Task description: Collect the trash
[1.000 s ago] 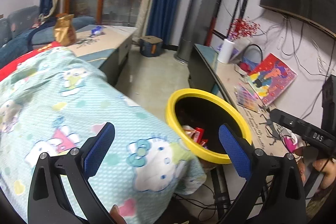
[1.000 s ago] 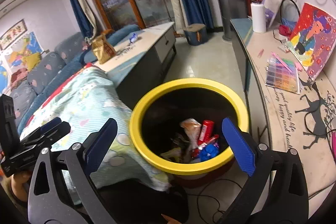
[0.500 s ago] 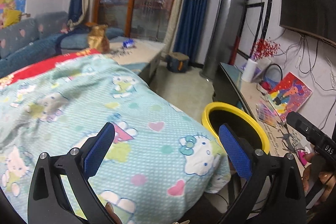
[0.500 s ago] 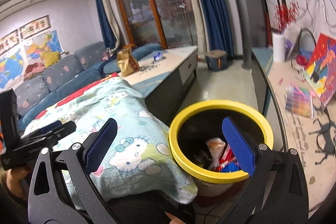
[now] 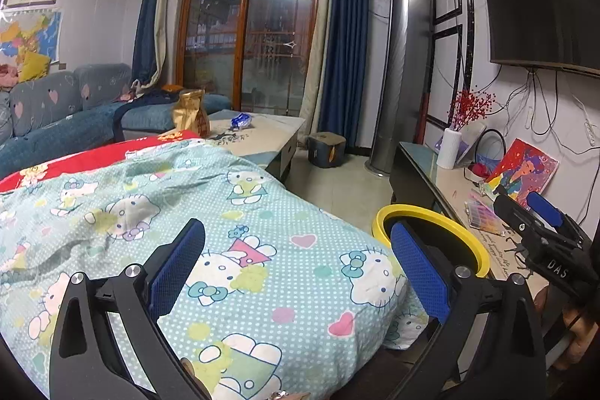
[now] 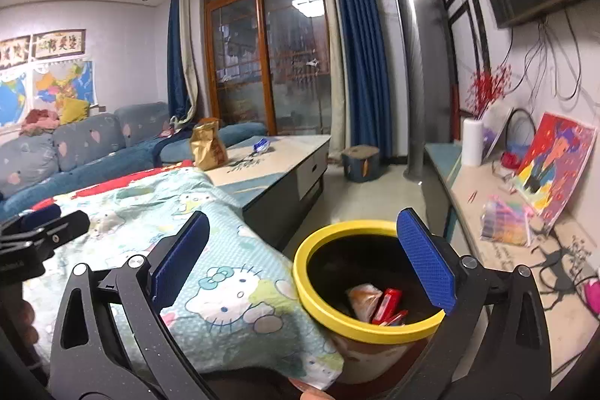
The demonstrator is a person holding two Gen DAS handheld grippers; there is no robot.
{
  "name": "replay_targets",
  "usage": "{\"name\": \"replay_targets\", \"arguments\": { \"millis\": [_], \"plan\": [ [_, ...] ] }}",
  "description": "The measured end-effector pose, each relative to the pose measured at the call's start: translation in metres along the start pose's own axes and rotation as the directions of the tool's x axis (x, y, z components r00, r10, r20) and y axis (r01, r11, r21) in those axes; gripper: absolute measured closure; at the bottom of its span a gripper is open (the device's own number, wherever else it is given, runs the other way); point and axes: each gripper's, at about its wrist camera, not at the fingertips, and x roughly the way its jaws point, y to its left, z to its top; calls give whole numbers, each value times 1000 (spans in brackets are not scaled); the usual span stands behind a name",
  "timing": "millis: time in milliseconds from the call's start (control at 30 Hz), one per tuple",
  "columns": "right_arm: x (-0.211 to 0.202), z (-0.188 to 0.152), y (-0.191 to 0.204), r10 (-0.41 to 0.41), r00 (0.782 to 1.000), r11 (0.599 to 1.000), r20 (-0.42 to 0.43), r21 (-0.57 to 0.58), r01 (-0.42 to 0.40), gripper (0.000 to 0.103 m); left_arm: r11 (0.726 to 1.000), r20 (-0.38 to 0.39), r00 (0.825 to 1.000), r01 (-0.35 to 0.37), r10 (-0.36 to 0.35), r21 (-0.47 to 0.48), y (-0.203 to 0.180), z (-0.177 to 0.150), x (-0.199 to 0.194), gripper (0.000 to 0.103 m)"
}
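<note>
A yellow-rimmed trash bin [image 6: 326,306] stands on the floor beside the bed, holding a red packet [image 6: 388,304] and a pale wrapper [image 6: 362,297]. In the left wrist view only part of the trash bin's rim [image 5: 457,223] shows. My right gripper [image 6: 303,255] hangs open and empty above the bin's near-left side. My left gripper [image 5: 298,259] is open and empty over the cartoon-cat quilt [image 5: 240,223]. On the far coffee table [image 6: 292,152] stand a golden-brown bag [image 6: 208,145] and a blue wrapper [image 6: 261,145].
A low console [image 6: 532,272] along the right wall carries a white roll [image 6: 472,141], a colourful painting [image 6: 558,167] and a bead box [image 6: 504,223]. A blue-grey sofa [image 5: 63,115] lines the left. A small stool [image 5: 326,149] and tall air conditioner [image 5: 403,74] stand by the curtains.
Both grippers have risen and tilted up, so more of the room shows and the bin sits lower and smaller. The left one has swung left over the quilt. Both stay open.
</note>
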Motion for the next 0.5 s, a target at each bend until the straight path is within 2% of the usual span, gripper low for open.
{"name": "replay_targets", "arguments": {
  "millis": [167,500],
  "plan": [
    [-8,3,5,-5,998,999,59,-45,8,11,1000,8,1000,8,-8,1,-2,1,-2,6],
    [-8,3,8,-5,999,999,53,-49,8,11,1000,11,1000,10,-10,-2,-4,1,-3,6]
  ]
}}
